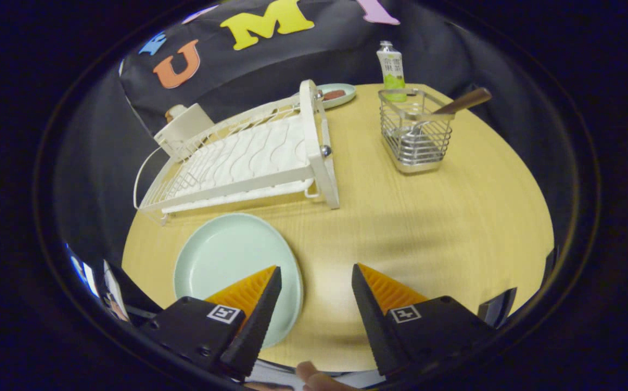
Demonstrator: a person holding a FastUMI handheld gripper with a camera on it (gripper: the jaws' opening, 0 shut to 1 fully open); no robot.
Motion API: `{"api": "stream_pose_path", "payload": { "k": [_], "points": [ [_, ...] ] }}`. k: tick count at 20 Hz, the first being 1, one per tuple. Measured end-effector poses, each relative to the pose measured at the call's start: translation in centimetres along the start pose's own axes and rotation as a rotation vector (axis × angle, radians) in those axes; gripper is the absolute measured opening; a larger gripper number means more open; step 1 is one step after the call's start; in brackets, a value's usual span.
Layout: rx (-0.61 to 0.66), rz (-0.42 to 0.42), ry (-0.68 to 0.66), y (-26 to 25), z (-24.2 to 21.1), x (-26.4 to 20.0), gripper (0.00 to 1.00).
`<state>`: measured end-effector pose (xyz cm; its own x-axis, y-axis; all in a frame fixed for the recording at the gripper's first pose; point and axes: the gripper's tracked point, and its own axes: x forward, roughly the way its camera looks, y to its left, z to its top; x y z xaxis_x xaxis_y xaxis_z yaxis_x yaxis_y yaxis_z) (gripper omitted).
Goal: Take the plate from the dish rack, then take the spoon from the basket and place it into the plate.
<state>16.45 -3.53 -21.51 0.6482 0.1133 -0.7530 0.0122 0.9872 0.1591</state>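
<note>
Pale green and round, the plate (pixel 227 260) lies flat on the bench (pixel 427 228), out of the dish rack (pixel 248 157) and just ahead of the tongs (pixel 316 279). One of the two fingers overlaps the plate's near rim in the view, though whether it touches the plate or hangs above it cannot be told from this angle. The tongs are released, their fingers spread well apart with bare bench between them and nothing held.

Beyond the plate stands the white dish rack, its slatted bed bare, with a small white box (pixel 186 127) at its far end. Well beyond the tongs, on the other finger's side, sits a wire basket (pixel 416 136). The spoon (pixel 444 111) rests in it, its bowl down inside and its brown handle leaning out over the rim. Behind the basket stands a small bottle (pixel 392 65) with a green lower half, upright. Between the bottle and the rack's far end lies a small dish (pixel 338 93) with something reddish on it, too small to make out. A fingertip (pixel 314 374) of the person shows just behind the tongs.
</note>
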Motion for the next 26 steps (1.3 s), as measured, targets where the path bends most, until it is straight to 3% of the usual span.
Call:
{"api": "stream_pose_path", "payload": {
  "k": [2, 4, 7, 11, 19, 22, 26],
  "points": [
    [-0.006, -0.001, -0.104, -1.1, 1.5, -1.0, 0.88],
    [-0.007, -0.021, -0.232, -2.8, 3.8, -1.9, 0.97],
    [-0.035, -0.052, -0.372, -5.4, 6.4, -3.2, 0.97],
    [-0.084, -0.079, -0.496, -8.5, 9.6, -3.2, 0.98],
    [-0.059, -0.140, -0.667, -13.7, 15.5, -0.7, 0.98],
    [-0.080, -0.147, -0.694, -13.3, 17.2, -0.2, 0.95],
    [-0.097, -0.170, -0.687, -12.8, 18.0, 0.7, 0.64]
  ]
}}
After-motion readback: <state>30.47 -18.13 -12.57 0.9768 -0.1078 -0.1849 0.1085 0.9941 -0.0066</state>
